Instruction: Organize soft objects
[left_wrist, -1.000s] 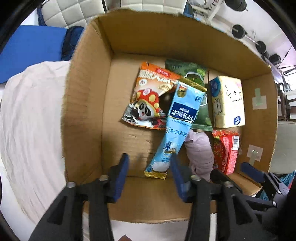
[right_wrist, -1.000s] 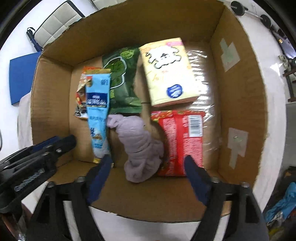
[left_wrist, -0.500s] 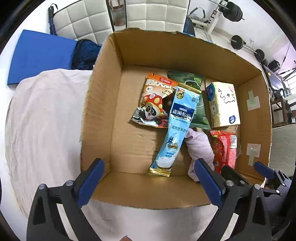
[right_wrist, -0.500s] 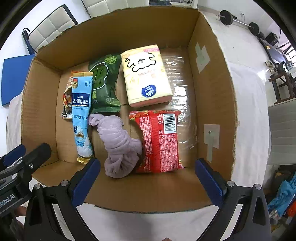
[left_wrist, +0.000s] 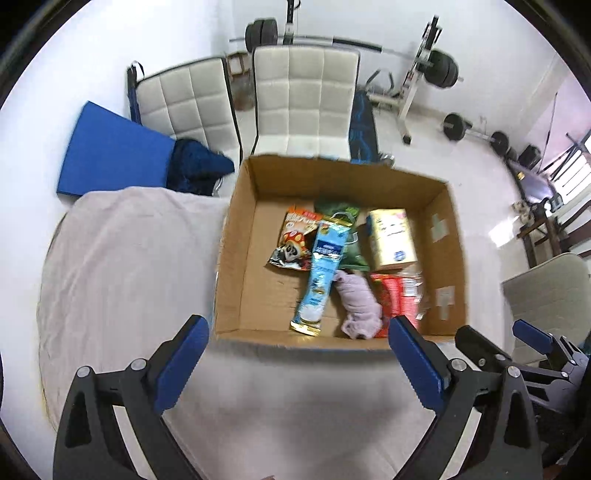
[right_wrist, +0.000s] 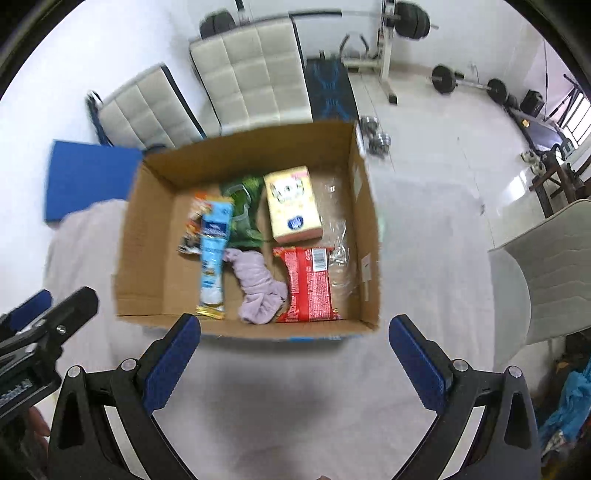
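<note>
An open cardboard box stands on a cloth-covered table. It holds a long light-blue packet, an orange snack bag, a green bag, a yellow tissue pack, a red packet and a crumpled lilac cloth. My left gripper is open and empty, above the table in front of the box. My right gripper is open and empty, also in front of the box.
The pale tablecloth spreads left of and in front of the box. Two white padded chairs and a blue mat stand behind the table. Gym weights are at the back. Another chair stands at the right.
Both grippers have opened wide and pulled back and up out of the box. The light-blue packet and the lilac cloth stay lying in the box.
</note>
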